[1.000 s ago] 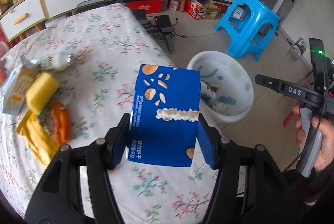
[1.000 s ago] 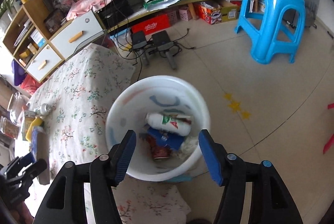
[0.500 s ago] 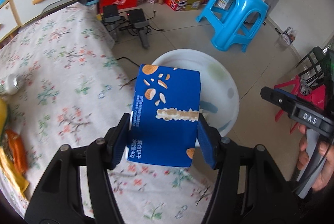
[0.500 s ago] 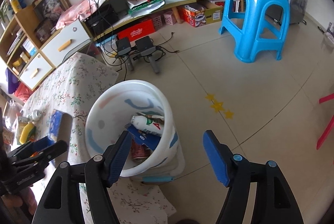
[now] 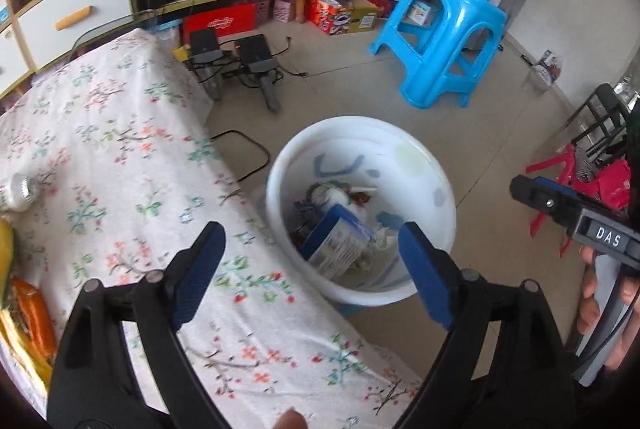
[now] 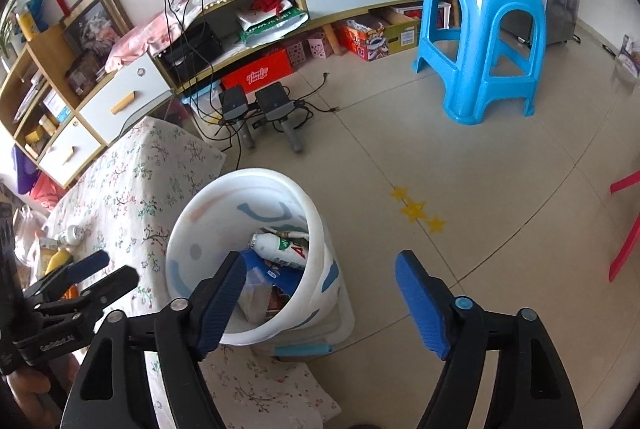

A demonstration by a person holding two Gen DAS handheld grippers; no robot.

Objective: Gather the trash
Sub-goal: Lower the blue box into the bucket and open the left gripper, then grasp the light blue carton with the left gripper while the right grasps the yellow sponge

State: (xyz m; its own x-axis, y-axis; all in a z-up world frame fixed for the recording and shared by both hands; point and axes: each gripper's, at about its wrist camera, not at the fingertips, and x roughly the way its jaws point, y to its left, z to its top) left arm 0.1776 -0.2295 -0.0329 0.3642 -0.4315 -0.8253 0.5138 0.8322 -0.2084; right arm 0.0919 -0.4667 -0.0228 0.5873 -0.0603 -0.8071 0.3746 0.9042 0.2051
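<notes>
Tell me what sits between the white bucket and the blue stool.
Only bare tiled floor lies between the white bucket and the blue stool, with yellow star stickers off to one side; right wrist view.

we read "das" in white letters on the black body of the right gripper, seen from the left wrist view. on the left gripper, in the right wrist view, small white lettering looked like "gorobot", though we could not be sure of it. the red box under the cabinet bore a white logo too blurred to make out. print on the blue carton in the white bucket was unreadable.
</notes>
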